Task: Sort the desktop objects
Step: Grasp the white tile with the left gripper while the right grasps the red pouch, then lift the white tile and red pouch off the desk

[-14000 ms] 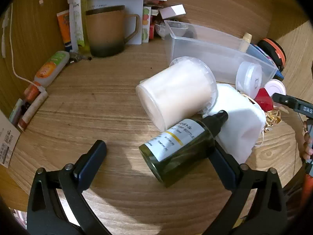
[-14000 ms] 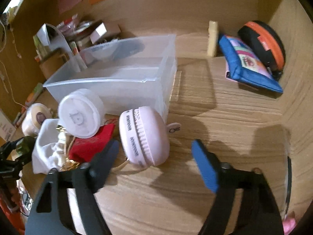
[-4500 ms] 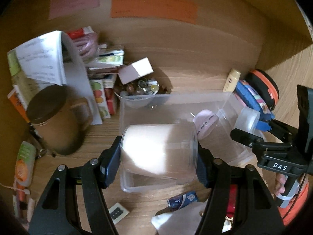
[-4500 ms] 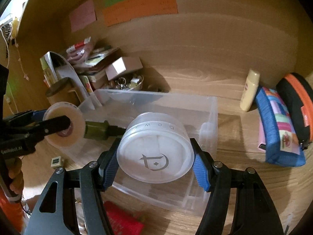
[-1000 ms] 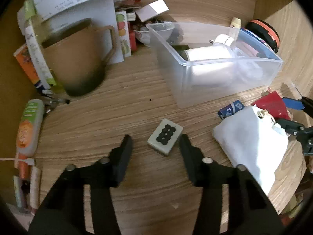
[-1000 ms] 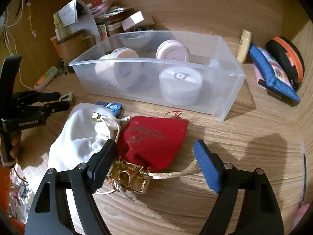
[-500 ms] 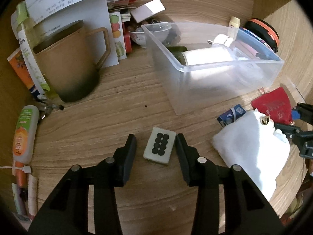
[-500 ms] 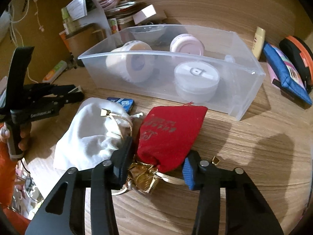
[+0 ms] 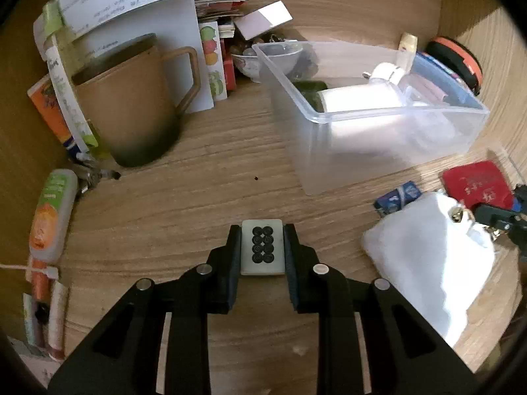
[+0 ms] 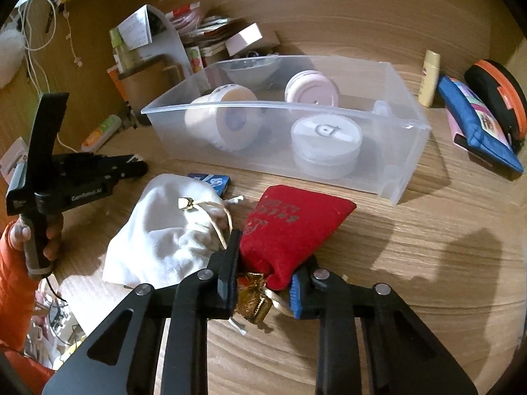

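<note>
A white mahjong-style tile (image 9: 262, 247) with black dots lies on the wooden desk, and my left gripper (image 9: 262, 231) is shut on it, pads against both long sides. My right gripper (image 10: 270, 255) is closing on the near end of a red cloth pouch (image 10: 290, 223), which fills the gap between its jaws. A gold pouch (image 10: 253, 299) lies under them. Beside it rests a white drawstring pouch (image 10: 168, 230). The clear plastic bin (image 10: 408, 151) behind holds round jars and a pink case.
A brown mug (image 9: 131, 105) and stacked papers stand at the back left, with a tube (image 9: 51, 214) at the left edge. A small blue packet (image 10: 210, 179) lies near the bin. At the back right are a blue pencil case (image 10: 477, 131), an orange-black case (image 10: 497, 95) and a small yellow bottle (image 10: 428, 79).
The left jaws have come in from either side of the tile and now press on it. The right jaws have narrowed from wide apart onto the red pouch.
</note>
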Motion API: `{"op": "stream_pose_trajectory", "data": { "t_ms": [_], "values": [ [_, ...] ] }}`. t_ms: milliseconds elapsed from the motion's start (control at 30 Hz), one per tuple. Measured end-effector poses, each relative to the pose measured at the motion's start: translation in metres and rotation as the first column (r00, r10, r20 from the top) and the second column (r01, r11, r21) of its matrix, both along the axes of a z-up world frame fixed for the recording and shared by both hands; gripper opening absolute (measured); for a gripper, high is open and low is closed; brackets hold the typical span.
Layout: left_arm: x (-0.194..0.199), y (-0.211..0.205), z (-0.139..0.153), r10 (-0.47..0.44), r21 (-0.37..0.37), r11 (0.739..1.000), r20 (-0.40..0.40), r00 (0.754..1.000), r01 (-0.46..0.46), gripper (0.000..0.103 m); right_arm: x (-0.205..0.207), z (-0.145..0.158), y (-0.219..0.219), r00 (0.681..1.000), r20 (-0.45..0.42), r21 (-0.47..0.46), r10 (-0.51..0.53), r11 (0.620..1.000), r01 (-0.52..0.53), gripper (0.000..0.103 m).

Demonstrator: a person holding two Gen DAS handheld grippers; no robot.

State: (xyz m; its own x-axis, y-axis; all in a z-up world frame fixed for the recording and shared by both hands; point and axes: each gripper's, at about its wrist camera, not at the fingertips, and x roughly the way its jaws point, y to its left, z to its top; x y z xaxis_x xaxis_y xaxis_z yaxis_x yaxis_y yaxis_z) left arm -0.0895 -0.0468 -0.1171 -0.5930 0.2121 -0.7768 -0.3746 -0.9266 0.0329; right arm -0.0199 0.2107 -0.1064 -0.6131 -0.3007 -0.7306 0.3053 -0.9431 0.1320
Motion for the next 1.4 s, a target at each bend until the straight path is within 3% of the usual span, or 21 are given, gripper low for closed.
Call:
{"op": "stream_pose_trajectory", "data": {
  "t_ms": [400,833,1267,1400],
  "values": [
    [0.018,-0.019,0.018,0.050,0.085,0.995,-0.016,0.999,-0.048,0.024,0.011,0.025,0.030,0.999,-0.022,-0.096,-0.043,0.995,0.041,0.021],
    [0.030,-0.025,0.050,0.090,0.144,0.987,-0.080,0.993,-0.078,0.024,0.004,0.056,0.057,0.999,-0.036,-0.212,-0.012,0.977,0.004,0.020],
    [0.021,-0.010,0.072,0.078,0.188,0.981,-0.116,0.990,-0.055,0.024,-0.028,0.055,0.065,0.998,0.008,-0.332,0.064,0.941,-0.058,0.020],
    [0.018,-0.006,0.071,0.066,0.198,0.979,-0.107,0.992,-0.043,0.024,-0.029,0.042,0.056,0.993,0.033,-0.315,0.112,0.944,-0.096,0.020]
  ]
}}
